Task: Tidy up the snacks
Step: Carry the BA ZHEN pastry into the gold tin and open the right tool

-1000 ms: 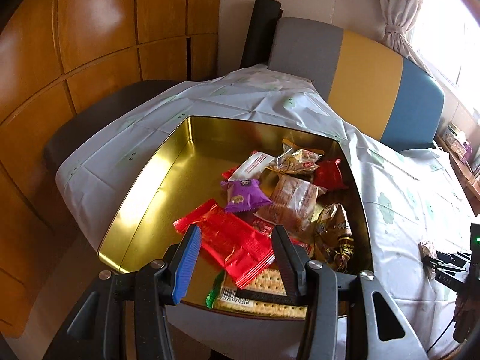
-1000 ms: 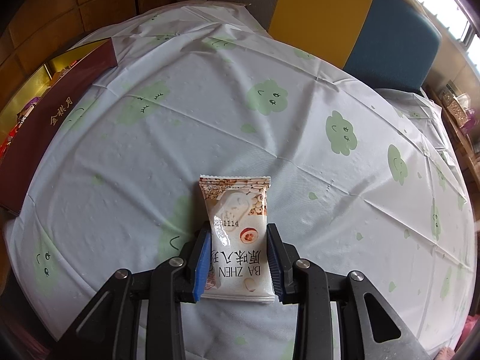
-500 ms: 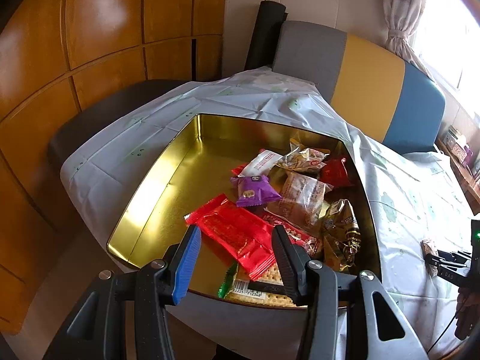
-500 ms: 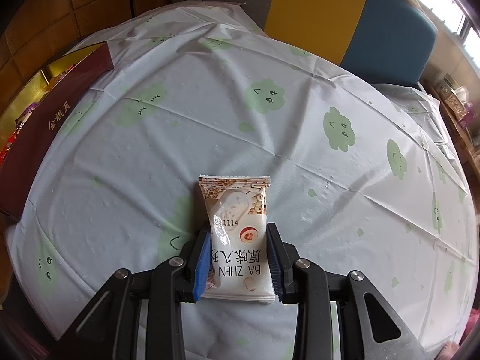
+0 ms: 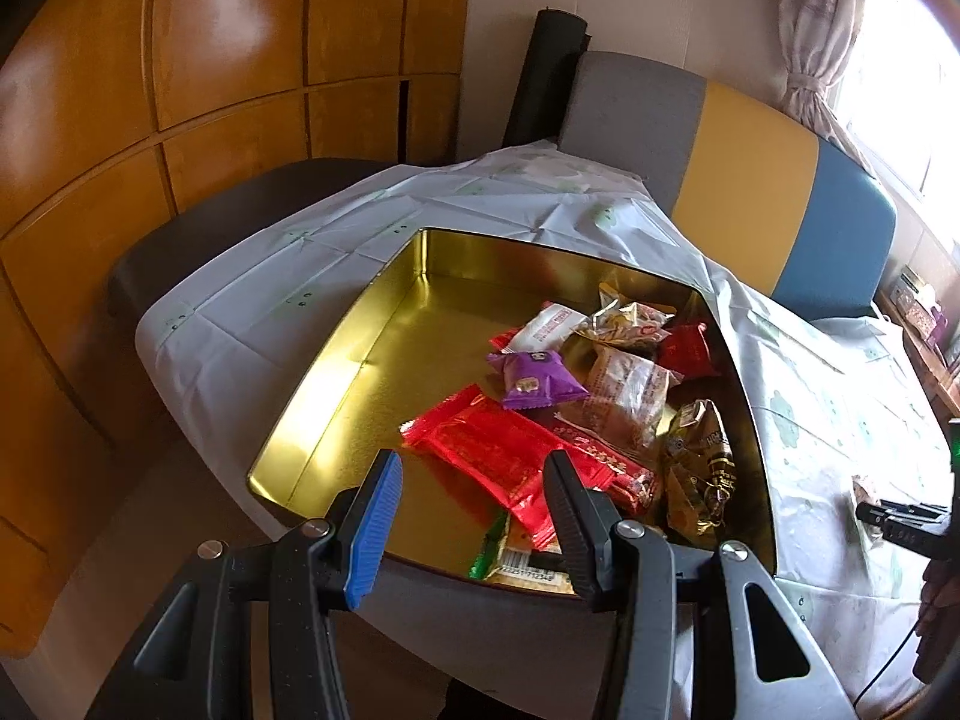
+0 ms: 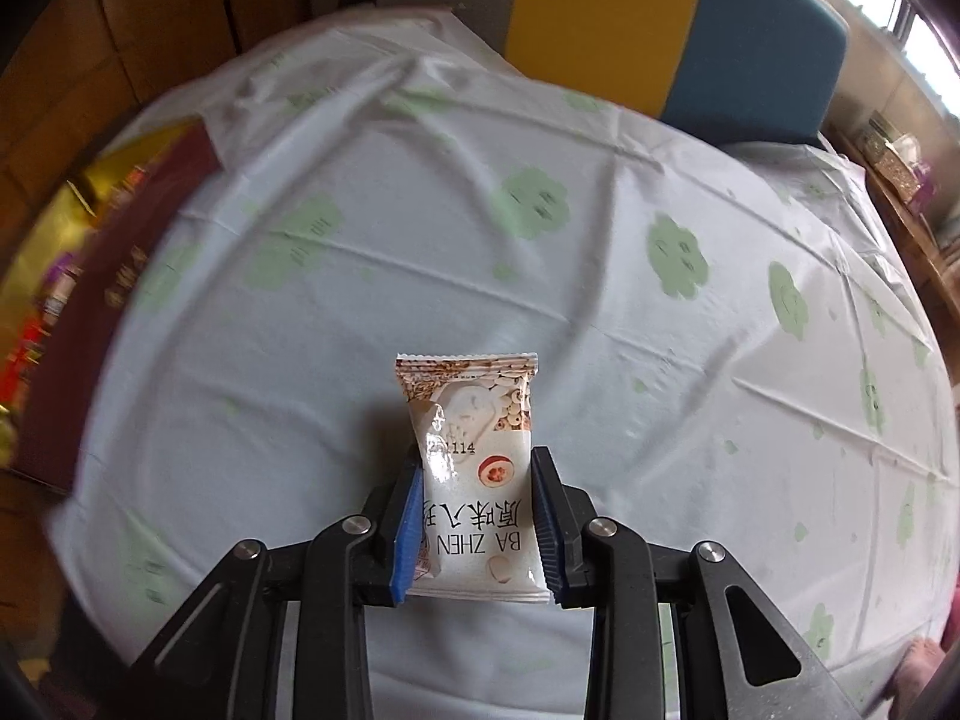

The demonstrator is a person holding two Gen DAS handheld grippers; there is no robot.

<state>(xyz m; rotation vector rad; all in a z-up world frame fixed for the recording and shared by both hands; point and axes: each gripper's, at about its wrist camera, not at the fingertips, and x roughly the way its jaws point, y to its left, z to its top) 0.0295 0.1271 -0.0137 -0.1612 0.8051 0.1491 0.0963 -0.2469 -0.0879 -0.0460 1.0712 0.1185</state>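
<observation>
A white snack packet [image 6: 474, 462] with brown print sits between the blue pads of my right gripper [image 6: 474, 498], which is shut on it above the tablecloth. In the left wrist view a gold tin box [image 5: 372, 372] holds several snacks: a red packet [image 5: 480, 450], a purple packet [image 5: 534, 378], a clear cracker pack [image 5: 624, 390] and a gold foil pack [image 5: 696, 468]. My left gripper [image 5: 474, 498] hovers open over the box's near edge with nothing between its fingers. The right gripper [image 5: 900, 522] shows at the far right edge of that view.
A white tablecloth [image 6: 600, 240] with green cloud prints covers the table. The box's dark red outer wall [image 6: 78, 348] lies at the left in the right wrist view. A grey, yellow and blue bench back [image 5: 750, 180] stands behind the table, with wooden wall panels [image 5: 180, 60] at left.
My right gripper has lifted the white packet off the cloth and the table view has shifted and blurred. The left gripper has drifted, so the gold box sits more to the right in its view.
</observation>
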